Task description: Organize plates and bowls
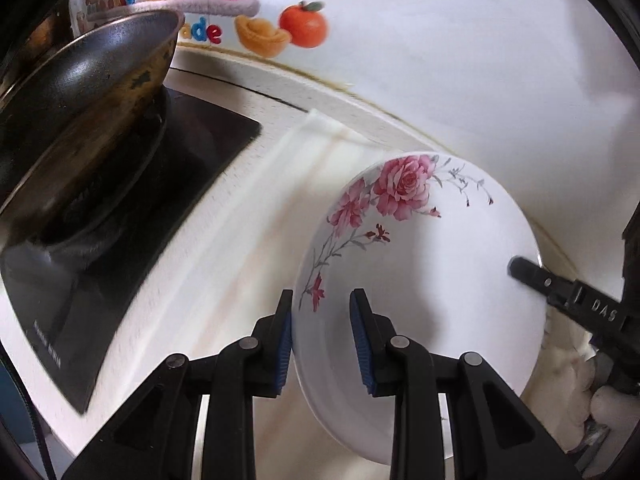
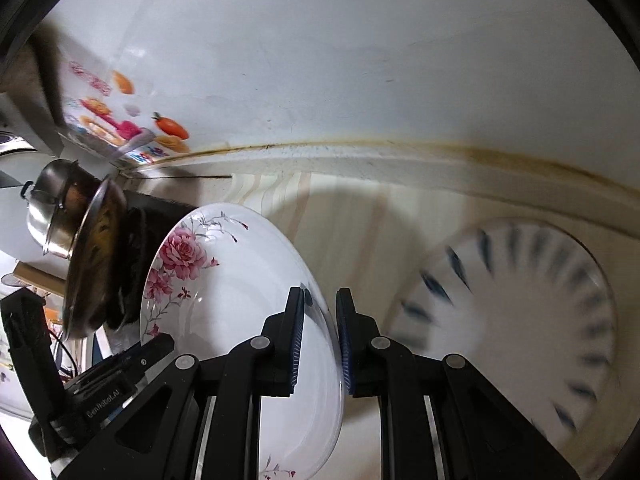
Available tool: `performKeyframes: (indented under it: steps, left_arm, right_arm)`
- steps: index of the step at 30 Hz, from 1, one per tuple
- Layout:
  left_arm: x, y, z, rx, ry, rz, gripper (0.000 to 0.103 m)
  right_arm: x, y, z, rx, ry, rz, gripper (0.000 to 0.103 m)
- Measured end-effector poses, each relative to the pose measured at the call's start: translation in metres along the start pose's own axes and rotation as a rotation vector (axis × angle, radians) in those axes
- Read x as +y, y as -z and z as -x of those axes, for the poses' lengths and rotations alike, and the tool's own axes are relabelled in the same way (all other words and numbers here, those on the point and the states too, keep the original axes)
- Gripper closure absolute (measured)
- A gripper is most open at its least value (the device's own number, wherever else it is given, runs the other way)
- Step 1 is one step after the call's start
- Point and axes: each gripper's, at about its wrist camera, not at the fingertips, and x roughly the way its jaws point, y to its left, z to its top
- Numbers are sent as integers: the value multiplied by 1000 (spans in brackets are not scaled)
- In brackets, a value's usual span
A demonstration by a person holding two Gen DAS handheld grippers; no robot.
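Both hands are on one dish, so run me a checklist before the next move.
1. Left tongs clamp rose plate rim: ok.
2. Right tongs clamp the opposite rim: ok.
3. Plate level: not ok, tilted.
4. Plate clear of wok: ok.
5. Blue-striped plate free to receive it: ok, nothing on it.
6. Plate lifted off the cloth: cannot tell.

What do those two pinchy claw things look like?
Both are black plastic. The left gripper and right gripper each have two flat fingers with ribbed blue pads and round silver rivets at the joints. White lettering marks their sides.
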Motion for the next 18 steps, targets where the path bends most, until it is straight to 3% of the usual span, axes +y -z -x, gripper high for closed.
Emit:
performKeyframes:
  steps: [10, 18]
  left_arm:
    - [-49, 77, 57, 21, 68, -145, 78]
    - [-67, 139, 49, 105, 77, -207, 78]
  right_arm:
    - [-28, 119, 100, 11, 51, -69, 85]
    - [-59, 211, 145, 9, 81, -137, 85]
